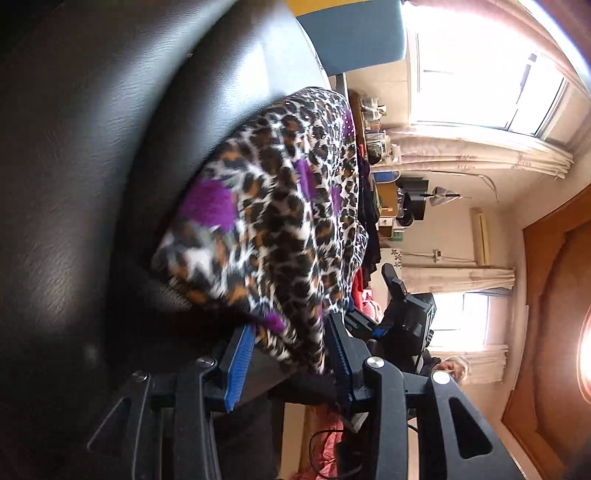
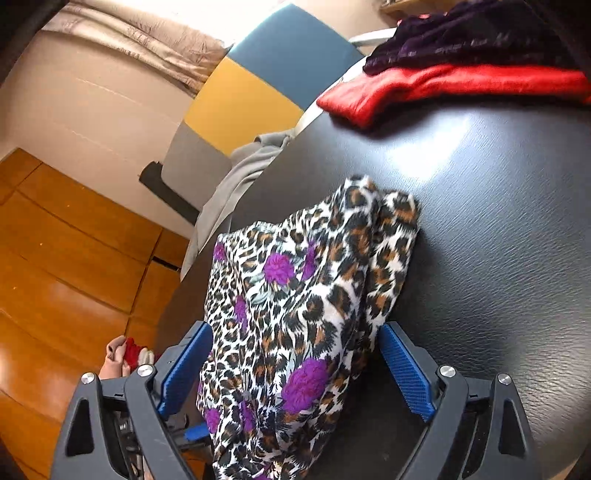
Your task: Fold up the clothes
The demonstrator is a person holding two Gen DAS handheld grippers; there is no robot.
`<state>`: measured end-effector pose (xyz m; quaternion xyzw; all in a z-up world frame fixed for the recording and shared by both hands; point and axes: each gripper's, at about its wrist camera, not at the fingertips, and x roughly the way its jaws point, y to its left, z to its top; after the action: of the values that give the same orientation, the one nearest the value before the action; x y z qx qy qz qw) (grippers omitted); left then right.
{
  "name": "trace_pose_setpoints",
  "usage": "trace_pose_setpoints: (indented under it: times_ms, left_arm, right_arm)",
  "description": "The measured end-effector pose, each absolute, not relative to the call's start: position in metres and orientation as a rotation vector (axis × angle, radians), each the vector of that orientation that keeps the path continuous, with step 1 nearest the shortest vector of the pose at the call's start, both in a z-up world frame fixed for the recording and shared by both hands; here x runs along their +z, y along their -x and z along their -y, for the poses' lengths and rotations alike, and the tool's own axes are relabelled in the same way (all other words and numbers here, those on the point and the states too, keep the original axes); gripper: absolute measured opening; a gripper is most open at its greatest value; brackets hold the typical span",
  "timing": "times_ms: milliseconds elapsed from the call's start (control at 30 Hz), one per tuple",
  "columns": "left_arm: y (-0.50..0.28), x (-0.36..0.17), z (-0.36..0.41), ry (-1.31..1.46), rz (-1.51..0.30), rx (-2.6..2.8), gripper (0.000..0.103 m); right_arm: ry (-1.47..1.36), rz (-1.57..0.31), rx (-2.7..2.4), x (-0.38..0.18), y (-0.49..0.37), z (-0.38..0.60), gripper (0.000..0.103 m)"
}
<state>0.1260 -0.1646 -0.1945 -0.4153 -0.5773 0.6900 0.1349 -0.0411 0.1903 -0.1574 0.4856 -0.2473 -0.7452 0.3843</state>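
Leopard-print purple-flowered garment [image 2: 295,314] at table edge | right gripper [image 2: 295,373] jaws wide, unclamped | left gripper [image 1: 288,354] jaws parted around fabric, grip uncertain | risk: cloth slides off toward 7 o'clock.

The leopard-print garment [image 2: 295,314] runs off the right wrist view's bottom edge, its lower end unseen.

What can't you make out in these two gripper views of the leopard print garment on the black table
- Left wrist view: whether the left gripper pinches the leopard print garment; motion blur hides any contact.
- Right wrist view: the garment's lower end, cut off by the bottom edge between the open right gripper.
- Right wrist view: the dark purple clothes on the red garment, cut by the top edge.
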Motion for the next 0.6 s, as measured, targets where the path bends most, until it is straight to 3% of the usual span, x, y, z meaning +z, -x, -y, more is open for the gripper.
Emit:
trace_pose_setpoints:
  times_ms: [67,133,167,200,267,400,500,600]
  left_arm:
    - [-0.122,-0.195,0.164,1.208,1.706,1.993,0.036]
    - [-0.118,-0.196,0.163,1.236,1.732,2.012,0.017]
    - [-0.116,-0.197,0.161,1.262,1.724,2.04,0.003]
    - [-0.117,-0.197,0.16,1.276,1.714,2.061,0.004]
    - [-0.123,-0.192,0.159,1.27,1.683,2.091,0.003]
    - [-0.141,-0.175,0.158,1.274,1.562,2.152,0.002]
    - [-0.15,-0.179,0.156,1.35,1.488,2.176,0.002]
    - [-0.159,-0.192,0.161,1.358,1.543,2.116,0.002]
  right_arm:
    - [-1.235,0.604,-1.901,-0.159,0.039,-0.188,0.09]
    - [-1.234,0.543,-1.926,-0.158,0.036,-0.185,0.082]
    - [-1.24,0.512,-1.945,-0.158,0.035,-0.183,0.072]
    - [-1.259,0.468,-1.976,-0.158,0.035,-0.182,0.063]
    - [-1.268,0.41,-2.016,-0.158,0.035,-0.183,0.035]
    - [-1.189,0.302,-2.119,-0.132,0.035,-0.19,0.024]
    - [-1.205,0.184,-2.165,-0.129,0.037,-0.19,0.024]
    - [-1.284,0.116,-2.161,-0.147,0.036,-0.193,0.024]
